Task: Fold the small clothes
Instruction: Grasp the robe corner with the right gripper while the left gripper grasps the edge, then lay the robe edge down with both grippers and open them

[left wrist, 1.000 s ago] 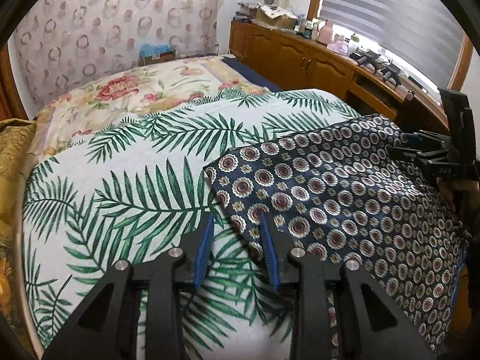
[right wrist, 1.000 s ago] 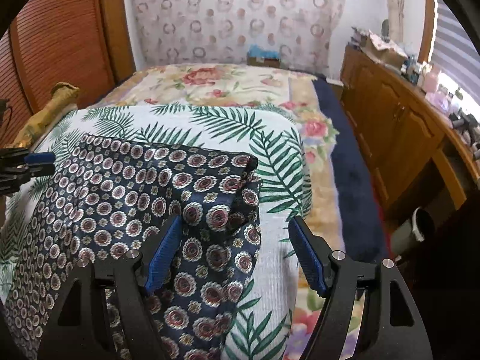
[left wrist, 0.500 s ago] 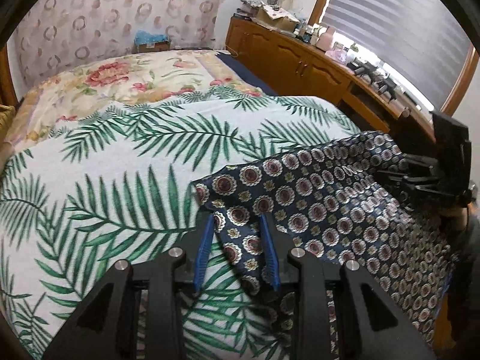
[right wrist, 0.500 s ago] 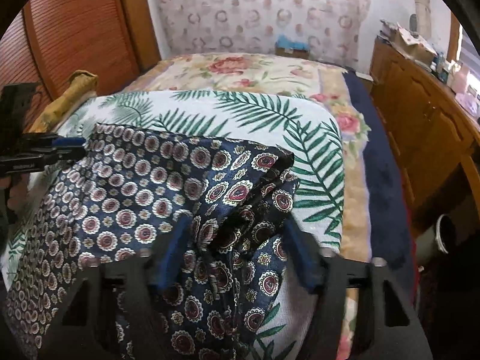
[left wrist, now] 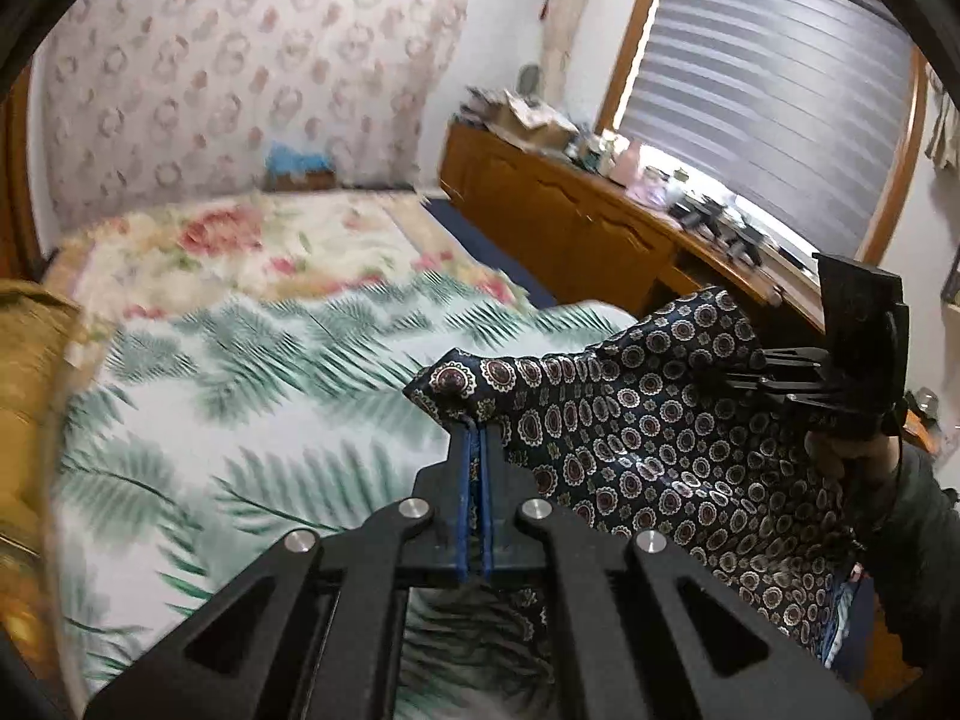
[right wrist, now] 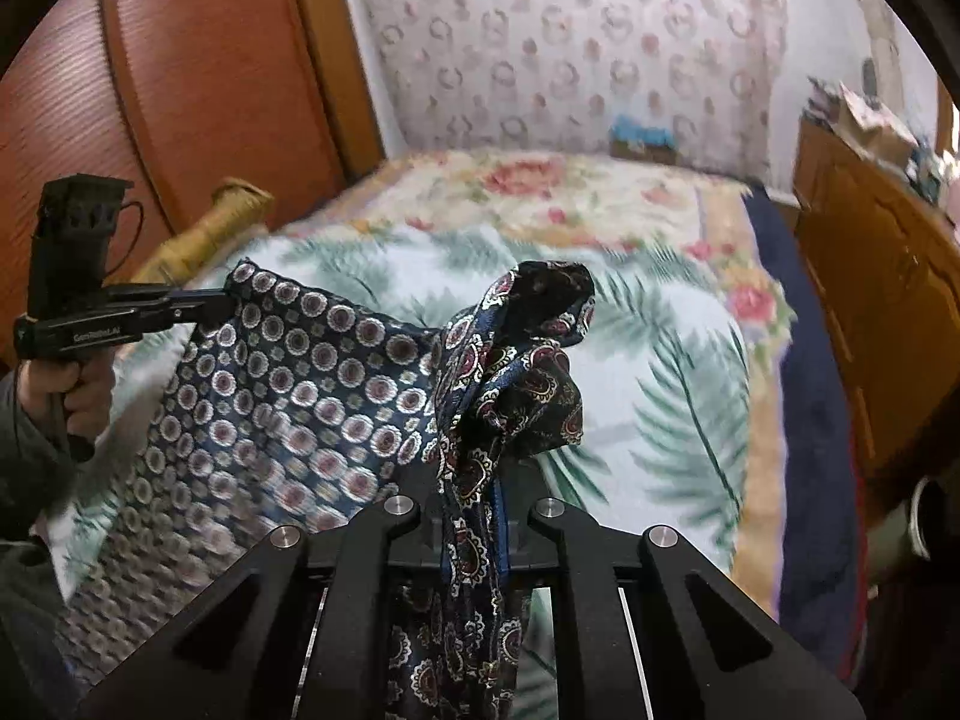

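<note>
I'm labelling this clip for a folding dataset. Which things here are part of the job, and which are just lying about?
Part of the job:
- patterned navy cloth
- left gripper, shut on it
- right gripper, closing on it

Lying about:
- palm-leaf blanket
- floral bedspread
- wooden cabinet
- blue box

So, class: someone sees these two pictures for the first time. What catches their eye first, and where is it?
First, the dark blue patterned cloth, stretched in the air between the two claws above the bed. The left claw is shut on one corner; the right claw is closing on a bunched corner. Below lies the white palm-leaf bedspread, and a wooden cabinet runs under the window.
</note>
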### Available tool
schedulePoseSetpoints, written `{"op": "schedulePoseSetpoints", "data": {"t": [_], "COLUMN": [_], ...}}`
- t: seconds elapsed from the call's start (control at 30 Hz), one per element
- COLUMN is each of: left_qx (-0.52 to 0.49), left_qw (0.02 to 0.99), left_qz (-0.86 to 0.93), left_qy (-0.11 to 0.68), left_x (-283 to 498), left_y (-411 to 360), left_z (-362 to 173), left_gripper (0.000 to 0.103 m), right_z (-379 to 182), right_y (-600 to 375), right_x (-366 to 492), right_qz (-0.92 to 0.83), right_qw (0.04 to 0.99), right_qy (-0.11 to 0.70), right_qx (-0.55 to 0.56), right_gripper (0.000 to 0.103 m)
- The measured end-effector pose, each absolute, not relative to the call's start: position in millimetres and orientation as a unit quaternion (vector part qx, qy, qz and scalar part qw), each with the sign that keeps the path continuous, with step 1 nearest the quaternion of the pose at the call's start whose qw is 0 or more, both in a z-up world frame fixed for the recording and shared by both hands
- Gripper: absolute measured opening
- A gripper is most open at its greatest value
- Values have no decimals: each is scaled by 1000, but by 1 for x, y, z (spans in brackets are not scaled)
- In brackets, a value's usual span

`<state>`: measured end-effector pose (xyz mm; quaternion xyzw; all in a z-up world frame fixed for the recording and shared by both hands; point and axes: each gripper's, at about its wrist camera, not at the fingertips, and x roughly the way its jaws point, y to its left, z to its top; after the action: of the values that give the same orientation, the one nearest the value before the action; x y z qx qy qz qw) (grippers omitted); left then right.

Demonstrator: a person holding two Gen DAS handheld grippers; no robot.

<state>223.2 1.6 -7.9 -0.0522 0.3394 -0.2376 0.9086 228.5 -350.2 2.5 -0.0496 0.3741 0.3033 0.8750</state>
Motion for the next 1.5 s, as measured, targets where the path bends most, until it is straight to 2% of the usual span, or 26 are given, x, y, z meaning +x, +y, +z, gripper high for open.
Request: {"op": "schedulePoseSetpoints", "data": {"t": [0.27,0.63,0.73,0.8,0.87,0.9,0.97,1.0,1.17,1.5], "left_qx": [-29,-11,-13,-10,-14,-15,-12,-10,-11,-16], "left_qw": [934,920,916,915,914,914,914,915,913,908], "left_qz": [-148,-132,-128,-114,-116,-117,-119,-119,-123,-135], "left_qy": [324,369,381,387,389,389,387,386,390,397], "left_x": [257,321,325,322,317,315,307,302,274,223], "left_y": [70,73,72,73,74,74,73,72,69,56], "left_z": [-1,-40,-46,-48,-48,-47,-44,-43,-45,-52], "left_gripper": [0,4,12,22,25,27,29,30,34,36], "right_z": [30,-2,-10,-12,-13,-13,-13,-13,-8,-1], "right_y": [-284,-233,-233,-236,-237,-236,-239,-240,-252,-275], "right_x": [266,348,358,359,360,361,359,358,342,284], "right_qz": [353,299,282,277,267,257,240,238,236,239], "right_qw": [869,869,868,867,870,872,878,879,883,886], "right_qy": [342,385,400,403,403,402,399,397,389,384], "right_qx": [-52,-80,-89,-94,-101,-106,-114,-116,-115,-104], "right_gripper": [7,7,9,12,28,32,49,52,61,61]}}
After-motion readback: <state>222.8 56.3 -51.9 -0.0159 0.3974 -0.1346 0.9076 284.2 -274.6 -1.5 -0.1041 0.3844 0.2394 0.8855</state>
